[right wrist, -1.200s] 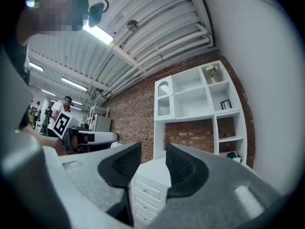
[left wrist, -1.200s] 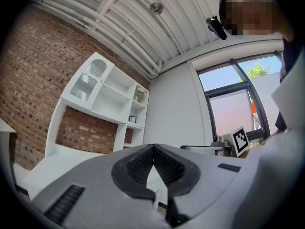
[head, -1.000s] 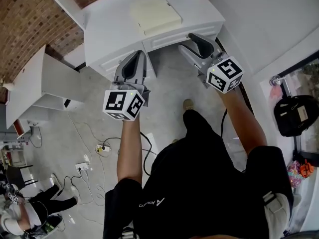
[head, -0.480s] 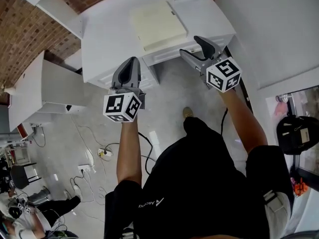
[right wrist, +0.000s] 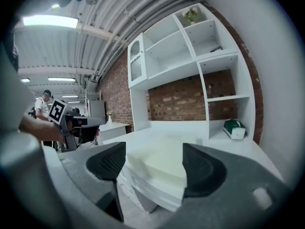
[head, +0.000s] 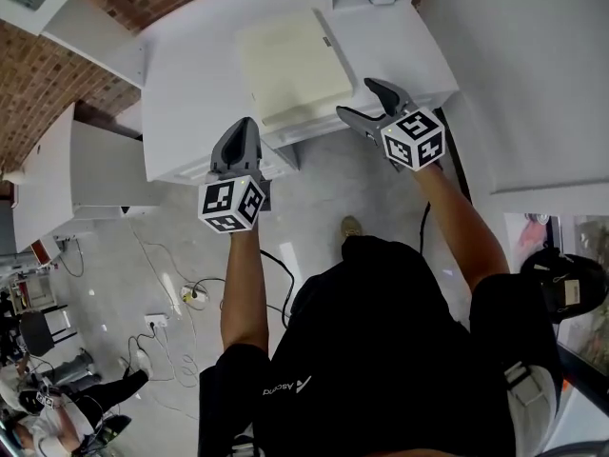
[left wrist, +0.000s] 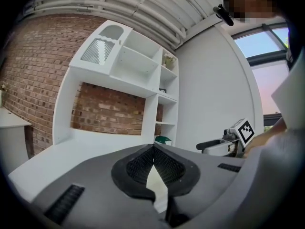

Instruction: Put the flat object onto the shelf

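The flat object [head: 290, 65] is a pale cream, square slab with a thin edge. It lies flat on the white surface [head: 190, 74], ahead of both grippers and nearer the right one. In the right gripper view its near corner [right wrist: 159, 163] fills the gap between the jaws and sits close to the surface's front edge, above white drawer fronts [right wrist: 143, 194].

The right gripper [head: 362, 100] has its jaws spread wide and they have just been opening. The slab's corner shows between them, but neither pad presses on it. The left gripper [head: 243, 127] is closed with its pads together and nothing held. It is level with the surface's front edge, left of the slab and apart from it.

Beyond the right gripper, past the slab, stands a white shelf unit [right wrist: 190, 46] with open compartments against a brick wall [right wrist: 181, 99]. A green and white box [right wrist: 233, 128] lies in the lowest compartment, ahead and to the right of that gripper. A small plant [right wrist: 191, 14] sits in the top one. The surface between the slab and the shelf unit is bare.

Left of the left gripper is a white side cabinet [head: 86, 169]. Below it, cables and a power strip [head: 195, 291] lie on the floor. A dark bag [head: 561, 288] sits well to the right of the right gripper, behind it.
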`<state>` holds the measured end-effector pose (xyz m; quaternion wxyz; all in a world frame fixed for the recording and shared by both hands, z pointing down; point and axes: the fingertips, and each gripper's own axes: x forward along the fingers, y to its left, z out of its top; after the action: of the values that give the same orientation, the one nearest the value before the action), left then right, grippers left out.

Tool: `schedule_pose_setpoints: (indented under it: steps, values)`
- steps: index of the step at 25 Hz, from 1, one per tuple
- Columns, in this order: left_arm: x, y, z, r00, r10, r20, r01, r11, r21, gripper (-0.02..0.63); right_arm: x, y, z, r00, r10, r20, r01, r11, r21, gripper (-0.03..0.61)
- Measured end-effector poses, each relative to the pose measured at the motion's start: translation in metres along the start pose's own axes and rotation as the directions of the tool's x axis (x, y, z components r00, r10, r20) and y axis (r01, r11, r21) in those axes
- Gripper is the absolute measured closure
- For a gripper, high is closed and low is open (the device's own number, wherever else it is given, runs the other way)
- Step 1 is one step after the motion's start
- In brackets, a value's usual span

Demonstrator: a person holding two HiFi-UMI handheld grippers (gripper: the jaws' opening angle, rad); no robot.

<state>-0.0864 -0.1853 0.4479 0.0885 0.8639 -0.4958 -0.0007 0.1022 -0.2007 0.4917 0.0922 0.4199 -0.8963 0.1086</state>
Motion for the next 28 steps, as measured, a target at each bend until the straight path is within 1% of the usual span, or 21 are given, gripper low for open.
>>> schedule_pose_setpoints:
  steps: [3,7,11,18,24,26,28]
  values:
    - [0.024,0.014,-0.016,0.998,0.037,-0.040,-0.037,0.999,-0.001,0.615,0.020,-0.021,-0.011,0.999,0.027,-0.043,-0.026,1.000,0.016,0.212]
    - [0.046,0.025,-0.036,0.993,0.067,-0.101,-0.068,0.998,-0.005,0.615,0.041,-0.039,-0.025,0.993,0.065,-0.098,-0.062,0.998,0.031,0.204]
    - [0.061,0.034,-0.046,0.988,0.085,-0.131,-0.087,0.996,-0.011,0.615,0.058,-0.053,-0.038,0.988,0.079,-0.135,-0.075,0.996,0.039,0.204]
    - [0.079,0.062,-0.067,0.975,0.114,-0.189,-0.122,0.992,-0.034,0.615,0.084,-0.067,-0.060,0.979,0.076,-0.191,-0.062,0.995,0.081,0.204]
    - [0.096,0.077,-0.081,0.964,0.094,-0.251,-0.107,0.993,-0.038,0.607,0.102,-0.077,-0.062,0.977,0.059,-0.203,-0.026,0.986,0.162,0.204]
    - [0.100,0.081,-0.087,0.959,0.089,-0.269,-0.104,0.994,-0.041,0.582,0.107,-0.082,-0.064,0.976,0.045,-0.212,-0.006,0.983,0.182,0.204]
    - [0.104,0.084,-0.094,0.953,0.083,-0.291,-0.103,0.993,-0.053,0.537,0.111,-0.086,-0.067,0.974,0.032,-0.222,0.014,0.979,0.201,0.204]
